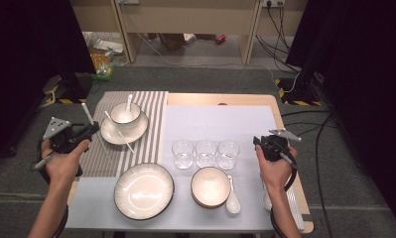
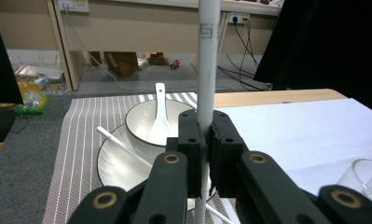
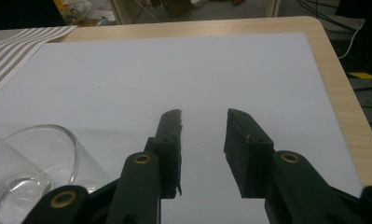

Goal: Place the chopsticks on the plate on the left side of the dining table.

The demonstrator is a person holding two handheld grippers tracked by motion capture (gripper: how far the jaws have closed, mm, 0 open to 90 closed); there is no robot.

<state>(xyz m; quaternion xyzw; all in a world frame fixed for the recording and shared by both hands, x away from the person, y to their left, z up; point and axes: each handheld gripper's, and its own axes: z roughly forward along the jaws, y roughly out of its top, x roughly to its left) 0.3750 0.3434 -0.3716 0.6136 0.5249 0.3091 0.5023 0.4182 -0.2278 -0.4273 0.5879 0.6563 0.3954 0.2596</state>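
A chopstick is held by the left gripper beside the striped mat.

High view: the left gripper (image 1: 89, 130) is seen at the table's left edge, clenched on a chopstick (image 1: 88, 114) slanting up and away; a second chopstick (image 1: 119, 132) lies across the plate (image 1: 108, 134), just right of the jaws.
Left gripper view: the chopstick (image 2: 207, 56) is clamped upright, the plate (image 2: 113, 161) directly ahead.
Right gripper view: the right gripper (image 3: 203, 140) is seen released, well apart over the white sheet (image 3: 174, 70).
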